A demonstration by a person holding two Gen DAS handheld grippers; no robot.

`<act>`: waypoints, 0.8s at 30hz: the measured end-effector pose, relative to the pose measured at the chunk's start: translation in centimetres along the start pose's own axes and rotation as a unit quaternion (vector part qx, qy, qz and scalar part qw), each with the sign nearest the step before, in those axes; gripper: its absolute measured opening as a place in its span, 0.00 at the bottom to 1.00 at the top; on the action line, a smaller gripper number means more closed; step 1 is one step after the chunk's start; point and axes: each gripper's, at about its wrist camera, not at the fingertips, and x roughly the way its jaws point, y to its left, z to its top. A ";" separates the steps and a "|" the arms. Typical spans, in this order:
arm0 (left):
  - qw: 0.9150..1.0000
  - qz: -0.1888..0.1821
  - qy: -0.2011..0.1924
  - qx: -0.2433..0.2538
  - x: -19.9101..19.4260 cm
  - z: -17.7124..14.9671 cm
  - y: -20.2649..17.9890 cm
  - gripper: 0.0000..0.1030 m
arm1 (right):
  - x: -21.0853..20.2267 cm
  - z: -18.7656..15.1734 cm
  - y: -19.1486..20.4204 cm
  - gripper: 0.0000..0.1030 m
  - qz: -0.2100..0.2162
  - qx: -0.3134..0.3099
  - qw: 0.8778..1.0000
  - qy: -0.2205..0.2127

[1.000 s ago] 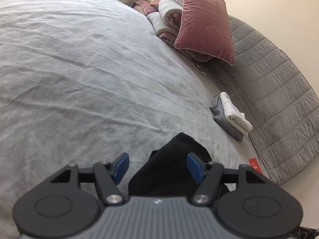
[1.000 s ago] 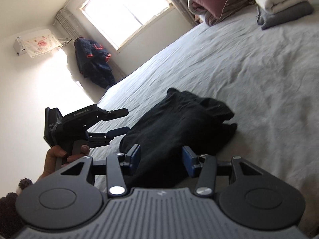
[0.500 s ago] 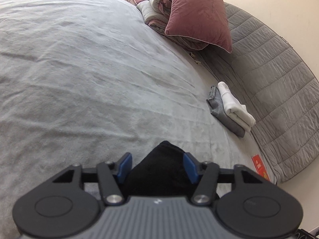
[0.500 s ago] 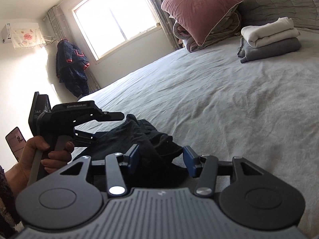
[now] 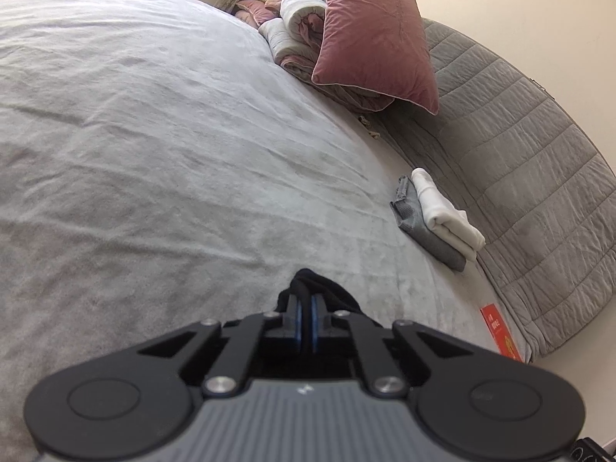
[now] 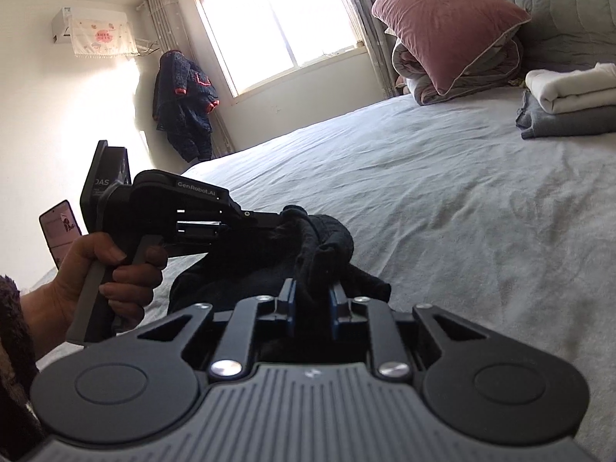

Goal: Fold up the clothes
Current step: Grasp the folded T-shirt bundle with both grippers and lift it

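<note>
Two grippers grip one black garment (image 6: 308, 254), which lies bunched on the grey bed (image 6: 442, 200) at its near edge. The left gripper (image 5: 306, 317) has its blue pads pressed almost together on a thin fold of the dark cloth. The right gripper (image 6: 312, 300) is closing, its jaws narrow with a thick bunch of the same garment between the pads and touching them. In the right wrist view a hand (image 6: 111, 269) holds the left gripper's handle, its fingers reaching into the cloth from the left. Farther up the bed, a folded white garment (image 5: 446, 211) rests on a folded grey one (image 5: 419, 227), near the quilted grey headboard (image 5: 539, 154). A pink pillow (image 5: 373, 34) leans on rolled bedding.
</note>
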 end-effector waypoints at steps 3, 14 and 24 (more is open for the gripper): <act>1.000 -0.009 -0.009 -0.008 -1.1 0.6 -0.3 0.04 | -0.3 0.7 -1.7 0.15 0.053 0.102 0.993 0.018; 0.993 0.107 0.001 0.052 1.3 0.3 -1.5 0.05 | 0.2 -0.1 -8.3 0.14 0.090 0.374 0.920 0.069; 0.981 0.143 -0.071 0.108 -0.8 -1.0 -2.9 0.26 | -1.3 1.9 -5.0 0.35 0.038 0.248 0.968 0.027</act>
